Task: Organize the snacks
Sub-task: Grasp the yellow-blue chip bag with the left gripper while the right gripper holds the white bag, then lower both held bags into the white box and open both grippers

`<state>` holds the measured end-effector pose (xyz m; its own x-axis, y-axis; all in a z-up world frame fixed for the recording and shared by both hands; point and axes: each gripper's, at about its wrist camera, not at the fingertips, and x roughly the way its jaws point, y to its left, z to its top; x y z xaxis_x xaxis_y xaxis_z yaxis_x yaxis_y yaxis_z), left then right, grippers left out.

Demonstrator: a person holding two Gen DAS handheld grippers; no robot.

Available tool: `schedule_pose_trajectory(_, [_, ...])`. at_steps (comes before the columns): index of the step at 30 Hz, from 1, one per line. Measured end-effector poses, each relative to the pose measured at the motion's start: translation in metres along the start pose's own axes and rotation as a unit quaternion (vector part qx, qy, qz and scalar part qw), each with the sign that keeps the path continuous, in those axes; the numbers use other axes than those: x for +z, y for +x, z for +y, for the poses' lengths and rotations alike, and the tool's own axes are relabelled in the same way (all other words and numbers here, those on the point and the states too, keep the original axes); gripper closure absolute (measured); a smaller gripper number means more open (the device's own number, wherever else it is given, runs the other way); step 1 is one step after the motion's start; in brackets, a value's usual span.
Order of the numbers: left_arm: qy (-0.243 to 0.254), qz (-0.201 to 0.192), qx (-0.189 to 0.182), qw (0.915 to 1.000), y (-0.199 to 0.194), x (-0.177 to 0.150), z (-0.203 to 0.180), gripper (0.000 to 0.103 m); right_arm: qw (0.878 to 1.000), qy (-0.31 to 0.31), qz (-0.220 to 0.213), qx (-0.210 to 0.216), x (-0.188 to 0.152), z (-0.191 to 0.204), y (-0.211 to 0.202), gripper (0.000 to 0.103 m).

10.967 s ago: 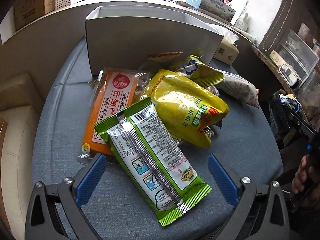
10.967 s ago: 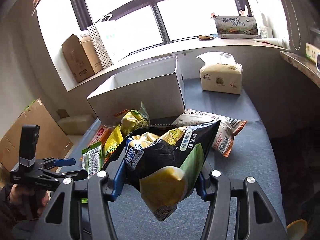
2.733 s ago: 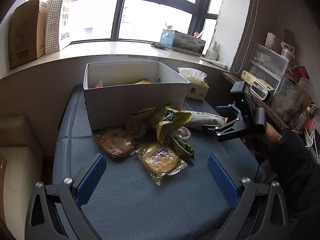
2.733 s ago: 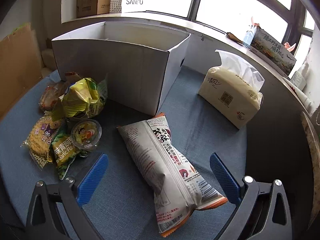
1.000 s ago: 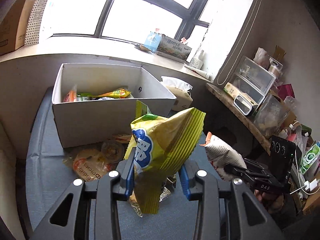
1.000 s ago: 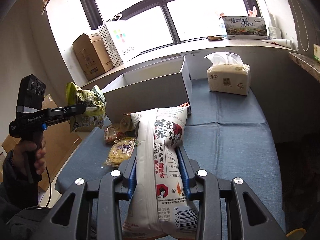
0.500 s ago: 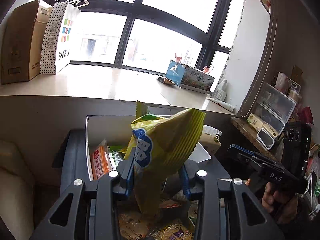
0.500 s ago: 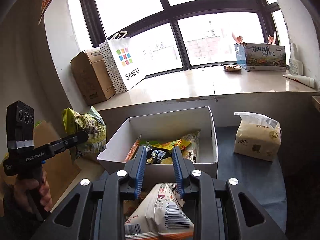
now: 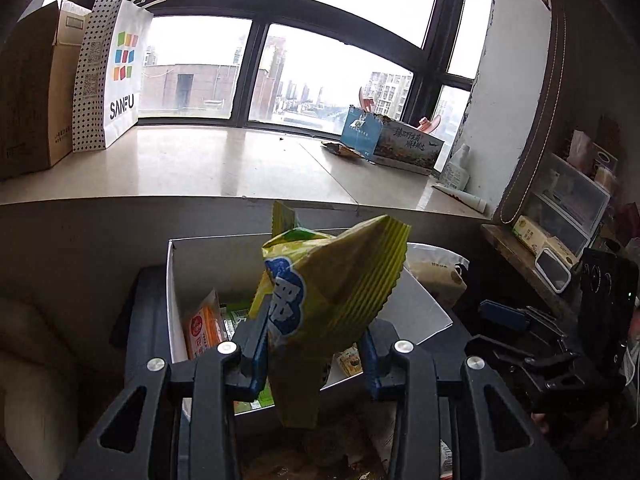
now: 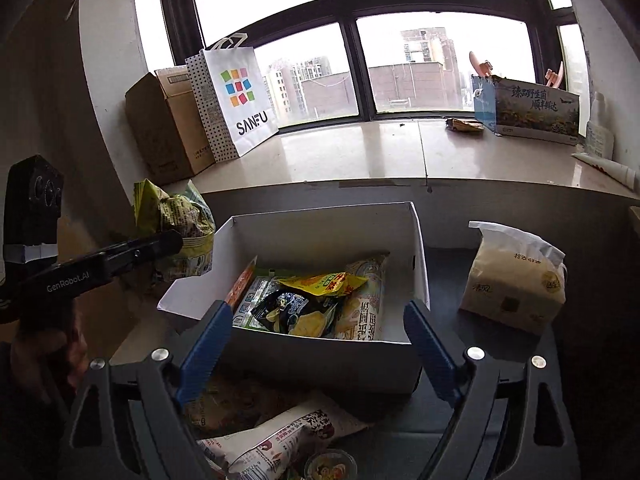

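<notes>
Fingers of left gripper (image 9: 312, 354) clamped on yellow chip bag (image 9: 328, 300), held upright just short of white box (image 10: 416, 280), near its left front corner; fingers of right gripper (image 10: 318, 350) wide, just opened, nothing between them; white snack pack (image 10: 280, 440) lying on blue bench (image 10: 512, 420) below right fingers, outside box, against its front wall. Box already part filled: orange pack, green pack, dark chip bag, yellow pack, pale pack along right side. Tissue pack (image 10: 516, 280) beside box, on its right.

Step in hand, by judgement: carrying yellow bag to box for drop. Next move calls for bringing left fingers over open top, clear of near rim, then spreading them; white pack probably needs picking up again, since resting outside box.
</notes>
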<state>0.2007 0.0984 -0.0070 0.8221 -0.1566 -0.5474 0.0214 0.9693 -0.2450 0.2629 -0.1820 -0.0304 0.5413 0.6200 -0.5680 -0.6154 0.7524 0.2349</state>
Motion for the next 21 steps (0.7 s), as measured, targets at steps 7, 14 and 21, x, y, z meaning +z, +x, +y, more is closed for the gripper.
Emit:
schedule_pose_trajectory(7, [0.006, -0.001, 0.010, 0.9999, 0.002, -0.004, 0.003, 0.062, 0.990, 0.099, 0.098, 0.006, -0.065, -0.008, 0.009, 0.008])
schedule_pose_trajectory(14, [0.010, 0.006, 0.008, 0.9999, 0.005, -0.009, 0.001, 0.062, 0.977, 0.164, 0.131, 0.036, -0.086, -0.001, 0.047, 0.008])
schedule_pose_trajectory(21, [0.012, 0.012, 0.007, 0.9998, 0.005, -0.017, 0.004, 0.062, 0.984, 0.091, 0.153, 0.024, -0.104, 0.013, 0.056, 0.075])
